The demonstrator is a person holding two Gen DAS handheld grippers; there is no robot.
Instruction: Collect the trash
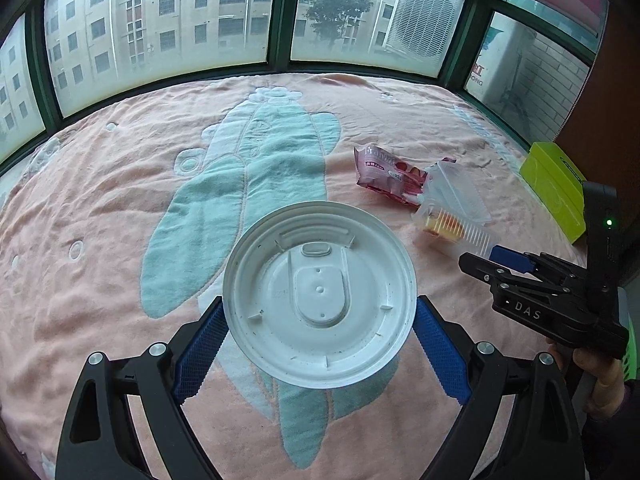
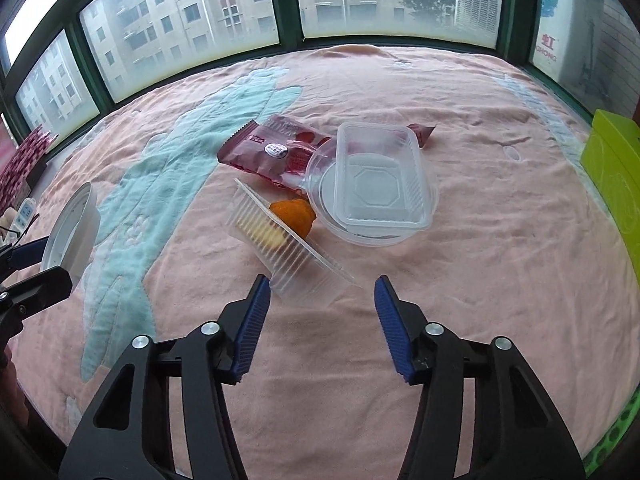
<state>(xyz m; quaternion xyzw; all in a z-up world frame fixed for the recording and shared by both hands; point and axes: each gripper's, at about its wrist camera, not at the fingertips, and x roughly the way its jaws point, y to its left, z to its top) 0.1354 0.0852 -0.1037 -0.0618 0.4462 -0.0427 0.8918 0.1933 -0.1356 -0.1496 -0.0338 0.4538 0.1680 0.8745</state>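
Observation:
My left gripper [image 1: 320,308] is shut on a round white plastic lid [image 1: 320,296], its blue pads pressing the rim from both sides, held above the pink blanket [image 1: 100,200]. The lid also shows edge-on in the right wrist view [image 2: 70,232]. My right gripper [image 2: 322,290] is open and empty, just short of a ribbed clear tray [image 2: 280,248] lying tilted with orange and yellow scraps [image 2: 294,214] in it. Behind it lie a clear rectangular box [image 2: 376,176] on a round clear lid [image 2: 320,184] and a red snack wrapper [image 2: 272,148].
The blanket covers a bed under a row of green-framed windows [image 1: 280,12]. A lime-green box [image 2: 612,168] stands at the right edge. A power strip [image 2: 24,216] and a pink patterned item [image 2: 24,156] sit at the far left.

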